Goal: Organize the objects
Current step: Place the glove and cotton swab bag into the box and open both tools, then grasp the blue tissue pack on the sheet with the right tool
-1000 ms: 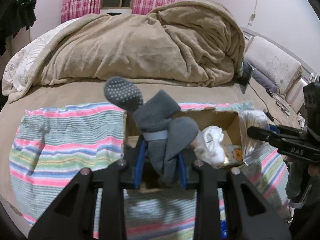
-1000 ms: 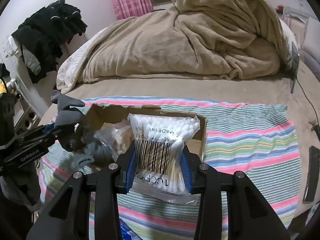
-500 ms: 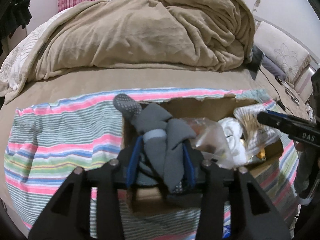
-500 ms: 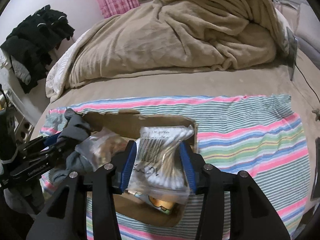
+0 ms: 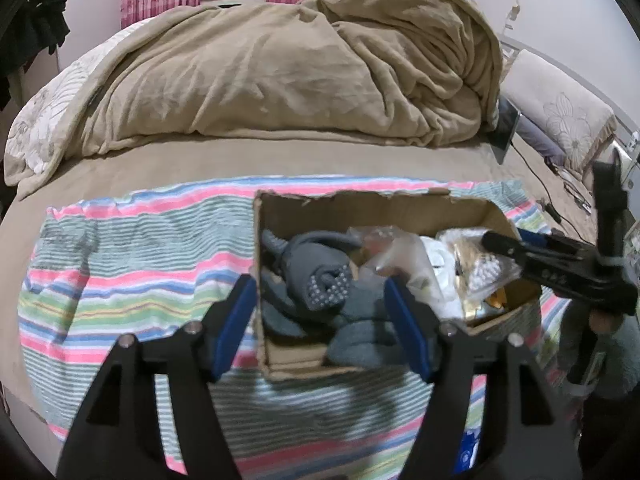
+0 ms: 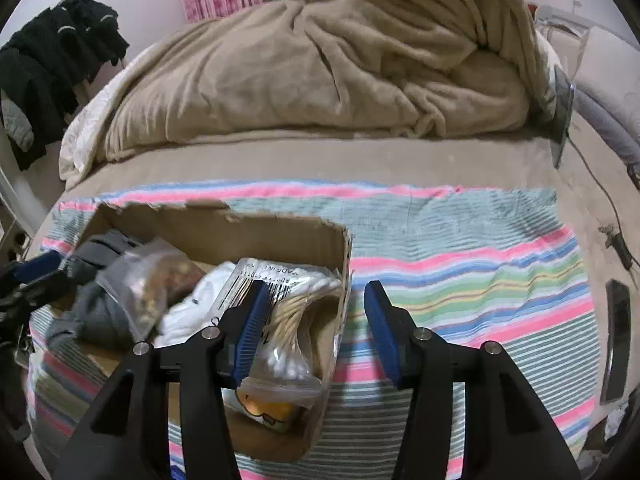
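Between the released jaws of the left gripper (image 5: 320, 304), grey socks (image 5: 326, 284) laid in the cardboard box (image 5: 376, 206), right gripper (image 6: 316, 312) jaws likewise released, cotton swab bag (image 6: 288, 320) dropped beside its left jaw

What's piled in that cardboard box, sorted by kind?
Grey socks: 1 bundle
Clear bags (snack bag, swab bag): 2
White cloth: 1
Yellow cartoon packet: 1
Total: 5; anything buried underneath is hidden.
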